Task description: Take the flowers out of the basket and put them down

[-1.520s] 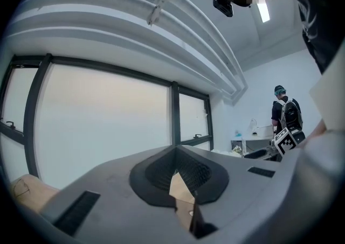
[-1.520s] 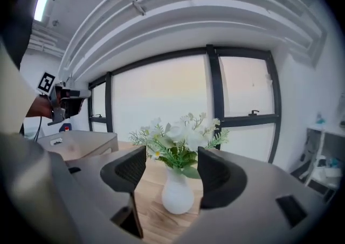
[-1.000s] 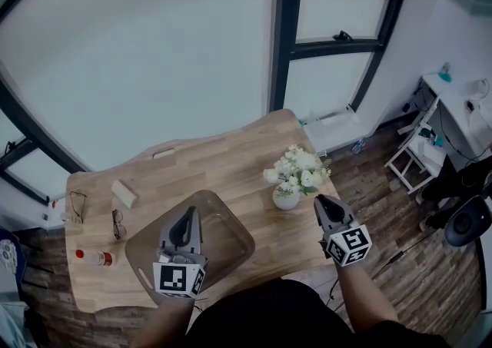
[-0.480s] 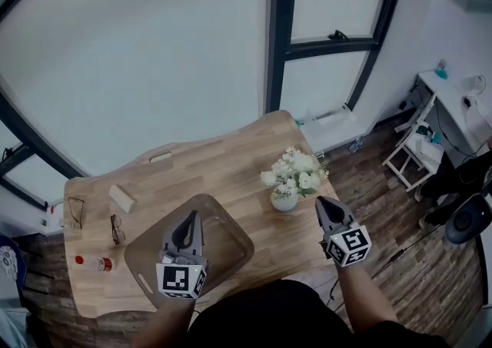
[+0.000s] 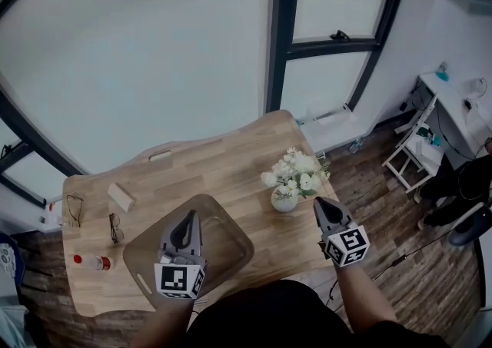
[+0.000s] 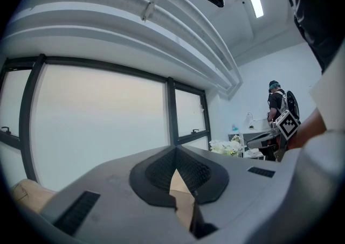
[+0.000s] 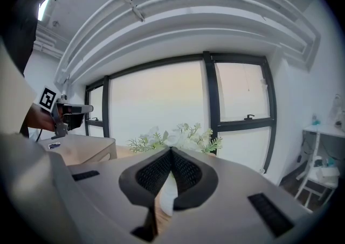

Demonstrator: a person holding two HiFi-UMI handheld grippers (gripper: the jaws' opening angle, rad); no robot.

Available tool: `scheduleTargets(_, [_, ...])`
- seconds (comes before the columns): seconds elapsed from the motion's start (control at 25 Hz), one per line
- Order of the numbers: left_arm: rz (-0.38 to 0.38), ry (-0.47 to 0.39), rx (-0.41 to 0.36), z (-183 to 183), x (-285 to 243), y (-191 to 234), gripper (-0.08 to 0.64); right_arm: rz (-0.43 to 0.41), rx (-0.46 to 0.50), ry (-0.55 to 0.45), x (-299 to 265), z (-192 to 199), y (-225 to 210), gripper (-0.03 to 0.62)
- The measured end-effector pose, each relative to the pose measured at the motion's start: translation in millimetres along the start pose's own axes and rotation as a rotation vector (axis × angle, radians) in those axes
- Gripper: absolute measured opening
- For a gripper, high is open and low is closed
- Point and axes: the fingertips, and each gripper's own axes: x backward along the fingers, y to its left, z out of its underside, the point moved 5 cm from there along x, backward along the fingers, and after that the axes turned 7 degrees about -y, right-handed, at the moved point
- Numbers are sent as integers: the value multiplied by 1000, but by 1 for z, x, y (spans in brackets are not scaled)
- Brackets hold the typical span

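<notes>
White flowers [image 5: 296, 174] stand in a small white vase [image 5: 285, 200] on the wooden table [image 5: 223, 166], at its right end. The brown basket [image 5: 231, 220] lies empty near the front edge. My left gripper [image 5: 185, 223] hovers over the basket, shut with nothing in it. My right gripper [image 5: 320, 203] is just right of the vase, apart from it, also shut and empty. In the right gripper view the flowers [image 7: 178, 136] show right behind the closed tips of the right gripper [image 7: 171, 151]. In the left gripper view the left gripper [image 6: 173, 155] points level, with the flowers [image 6: 226, 147] far right.
On the table's left part lie two pairs of glasses [image 5: 117, 226], a red-capped bottle [image 5: 94, 260] and a beige block [image 5: 123, 195]. A white rack [image 5: 415, 156] stands on the floor to the right. Large windows are behind the table.
</notes>
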Motion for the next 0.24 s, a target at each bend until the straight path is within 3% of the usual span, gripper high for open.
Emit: scheduleTargets(0.24, [1,6,0,2,-2,-1,5,-3,2,7,-2,4,-2,21])
